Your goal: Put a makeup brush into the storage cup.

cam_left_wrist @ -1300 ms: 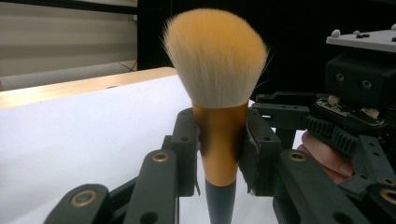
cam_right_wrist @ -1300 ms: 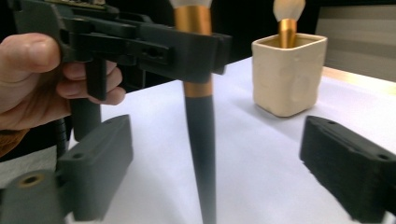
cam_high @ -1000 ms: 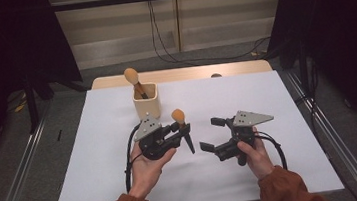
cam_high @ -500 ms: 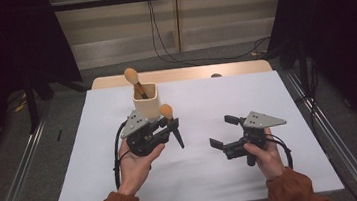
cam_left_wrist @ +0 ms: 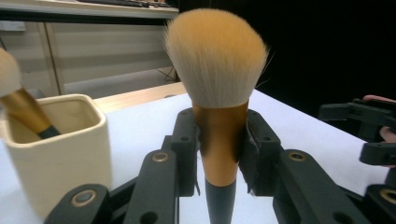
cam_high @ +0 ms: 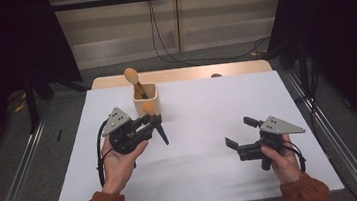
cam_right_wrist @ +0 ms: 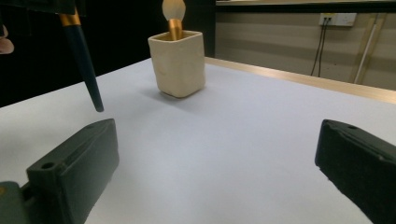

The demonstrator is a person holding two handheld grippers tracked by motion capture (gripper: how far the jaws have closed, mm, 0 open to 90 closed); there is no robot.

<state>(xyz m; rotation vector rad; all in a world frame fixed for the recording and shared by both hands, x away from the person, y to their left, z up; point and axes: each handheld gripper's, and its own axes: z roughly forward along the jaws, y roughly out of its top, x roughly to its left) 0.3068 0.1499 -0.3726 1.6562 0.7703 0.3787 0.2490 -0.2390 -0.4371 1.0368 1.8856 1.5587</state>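
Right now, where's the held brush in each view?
High view: left of centre, brush clamped in left gripper, beside the cup.
Left gripper view: centre, bristles up.
Right gripper view: top left, dark handle tip.
Shared landmark: the cup.

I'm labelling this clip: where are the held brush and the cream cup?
held brush (cam_left_wrist: 219, 140), left gripper view, gold ferrule.
cream cup (cam_right_wrist: 180, 63), right gripper view, front wall.

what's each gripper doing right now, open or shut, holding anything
Left gripper: shut on the makeup brush, clamped at its gold ferrule, bristles up, beside the cream cup.
Right gripper: open, nothing between its jaws.
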